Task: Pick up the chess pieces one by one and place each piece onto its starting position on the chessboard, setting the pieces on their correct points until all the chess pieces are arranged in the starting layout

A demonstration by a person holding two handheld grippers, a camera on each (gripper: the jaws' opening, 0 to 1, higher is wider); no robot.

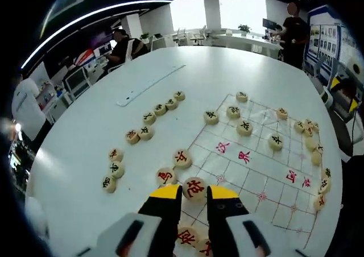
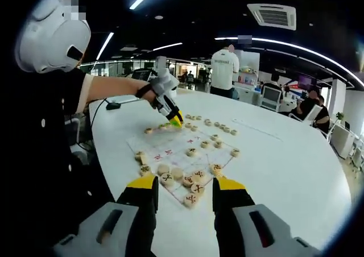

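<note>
Chess pieces half sorted; left gripper low at the near edge of the board.

The pieces (image 1: 194, 188) are small wooden discs: probably light, stiff and smooth, best pinched across the rim. The nearest red-marked one sits on the board (image 1: 267, 171) just ahead of the left gripper (image 1: 194, 192), jaws apart either side, gripping nothing. More lie on the board's far edge and loose on the table (image 1: 85, 143) beside it. The right gripper (image 2: 185, 184) hangs above the board's other end, jaws wide, empty.

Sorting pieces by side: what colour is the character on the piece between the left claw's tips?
Red, on the piece; clearest in the left gripper view.
</note>
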